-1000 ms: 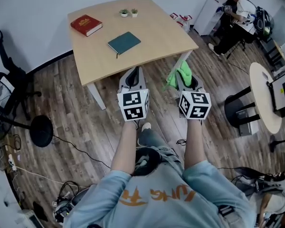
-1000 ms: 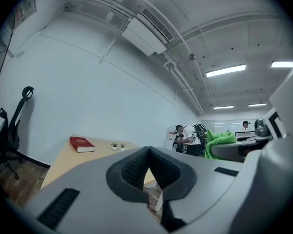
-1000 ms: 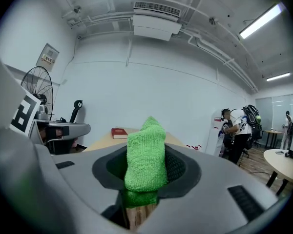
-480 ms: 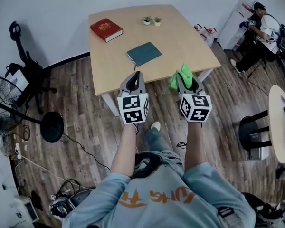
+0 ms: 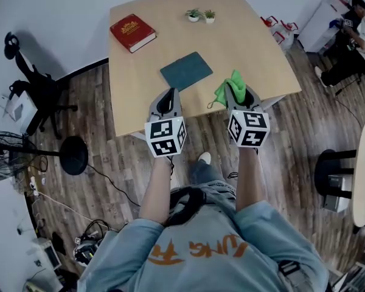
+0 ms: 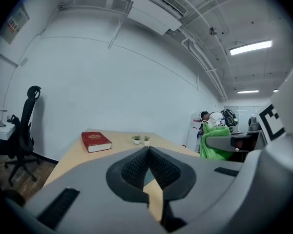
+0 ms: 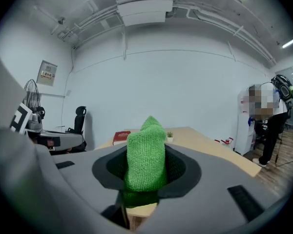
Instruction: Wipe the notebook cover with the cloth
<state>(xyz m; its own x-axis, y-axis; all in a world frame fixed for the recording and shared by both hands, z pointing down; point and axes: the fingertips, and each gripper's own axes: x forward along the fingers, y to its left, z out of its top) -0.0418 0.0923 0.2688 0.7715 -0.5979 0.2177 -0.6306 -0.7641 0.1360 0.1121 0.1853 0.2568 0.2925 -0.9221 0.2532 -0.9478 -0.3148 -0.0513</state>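
Observation:
A dark teal notebook [image 5: 186, 70] lies flat near the middle of the light wooden table [image 5: 255, 47]. My right gripper [image 5: 238, 89] hangs over the table's near edge, to the right of the notebook, shut on a green cloth [image 5: 227, 88] that also shows bunched between its jaws in the right gripper view [image 7: 146, 155]. My left gripper [image 5: 167, 100] is shut with nothing in it, at the near edge just short of the notebook. In the left gripper view its jaws [image 6: 148, 167] meet, and a sliver of the notebook [image 6: 146, 176] shows past them.
A red book [image 5: 132, 32] lies at the table's far left, and two small potted plants [image 5: 201, 15] stand at the far edge. A black office chair [image 5: 33, 84] and a fan base [image 5: 73, 155] stand on the wood floor left. A seated person [image 5: 354, 26] is far right.
Both grippers have come forward from over the floor to the table's near edge. The notebook now lies close ahead of them. The cloth stays held in the right gripper.

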